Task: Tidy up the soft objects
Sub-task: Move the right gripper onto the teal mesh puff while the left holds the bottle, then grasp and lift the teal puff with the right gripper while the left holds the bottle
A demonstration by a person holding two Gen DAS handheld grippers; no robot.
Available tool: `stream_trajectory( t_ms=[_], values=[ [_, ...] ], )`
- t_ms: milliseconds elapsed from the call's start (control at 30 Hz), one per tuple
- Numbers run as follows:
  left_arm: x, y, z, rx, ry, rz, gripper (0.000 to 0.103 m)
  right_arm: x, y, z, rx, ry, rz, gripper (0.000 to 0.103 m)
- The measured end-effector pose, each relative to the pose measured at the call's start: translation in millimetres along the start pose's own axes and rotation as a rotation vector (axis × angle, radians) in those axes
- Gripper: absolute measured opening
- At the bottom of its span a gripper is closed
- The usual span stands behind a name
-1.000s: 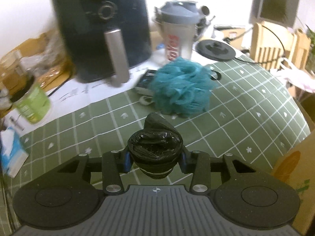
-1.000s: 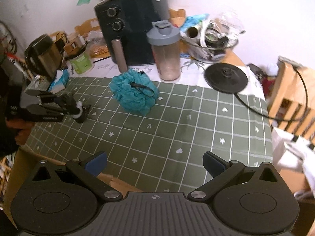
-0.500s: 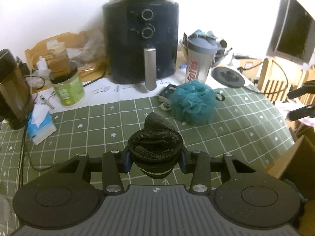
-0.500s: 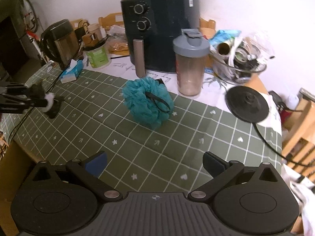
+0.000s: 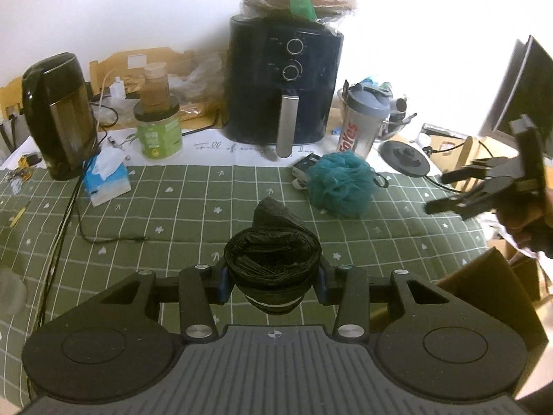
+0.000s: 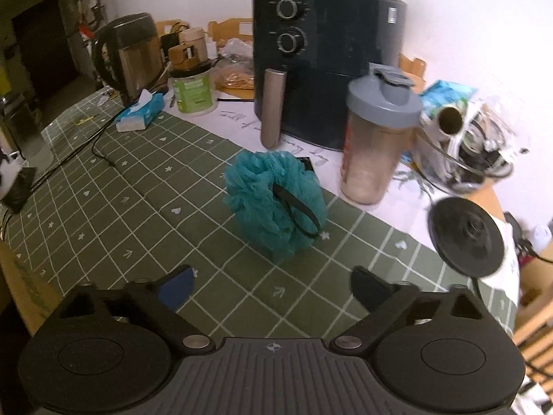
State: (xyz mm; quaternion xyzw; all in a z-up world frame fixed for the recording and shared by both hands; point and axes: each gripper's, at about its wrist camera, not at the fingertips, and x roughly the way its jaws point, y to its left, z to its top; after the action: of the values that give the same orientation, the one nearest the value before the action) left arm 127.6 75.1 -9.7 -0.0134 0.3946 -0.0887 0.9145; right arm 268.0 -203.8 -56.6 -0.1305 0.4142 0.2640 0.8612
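Both grippers have shifted since a second ago: left gripper (image 5: 273, 276) has pulled back and up from the bath pouf (image 5: 340, 183), so the kettle (image 5: 57, 114) and tissue pack (image 5: 107, 180) are now in its view; right gripper (image 6: 271, 288) has closed in on the pouf (image 6: 276, 204).

Left jaws stay clamped on a roll of black plastic bags (image 5: 273, 259), loose end sticking out ahead, held above the green checked tablecloth (image 5: 172, 214). Right jaws are wide apart, empty, lined up on the pouf, not touching it. Pouf sits on the cloth just in front of the air fryer (image 6: 325, 58), near the shaker bottle (image 6: 378, 138).

Likely next step: right grabs the pouf.

Risks:
- Pouf is springy mesh; a shallow pinch probably catches a few outer folds and slips.
- Black cord loop (image 6: 297, 211) could snag a finger.
- Overshoot pushes the pouf into the shaker and could tip it.
- Bag roll could start unrolling from its loose end.
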Motion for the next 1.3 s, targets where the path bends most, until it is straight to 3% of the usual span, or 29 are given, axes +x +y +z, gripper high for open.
stream_trajectory(
  t_ms=[400, 700, 800, 1067, 1200, 1300],
  values=[
    [-38, -8, -16, -0.023, -0.035, 0.044, 0.043, 47, 12, 19, -0.122, -0.048, 0.021, 0.078],
    [-51, -7, -27, -0.067, -0.027, 0.062, 0.043, 76, 14, 29, -0.108, -0.091, -0.026, 0.055],
    [-55, -7, -31, -0.079, -0.023, 0.063, 0.043, 83, 13, 34, -0.103, -0.103, -0.024, 0.041],
    [-59, -7, -35, -0.1, -0.012, 0.071, 0.043, 103, 22, 41, -0.156, -0.057, -0.044, 0.033],
    [-62, -8, -34, -0.106, -0.014, 0.067, 0.043, 105, 17, 43, -0.113, -0.043, -0.055, 0.012],
    [-63, -9, -32, -0.106, -0.018, 0.07, 0.043, 101, 18, 43, -0.131, -0.034, -0.078, 0.007]
  ],
)
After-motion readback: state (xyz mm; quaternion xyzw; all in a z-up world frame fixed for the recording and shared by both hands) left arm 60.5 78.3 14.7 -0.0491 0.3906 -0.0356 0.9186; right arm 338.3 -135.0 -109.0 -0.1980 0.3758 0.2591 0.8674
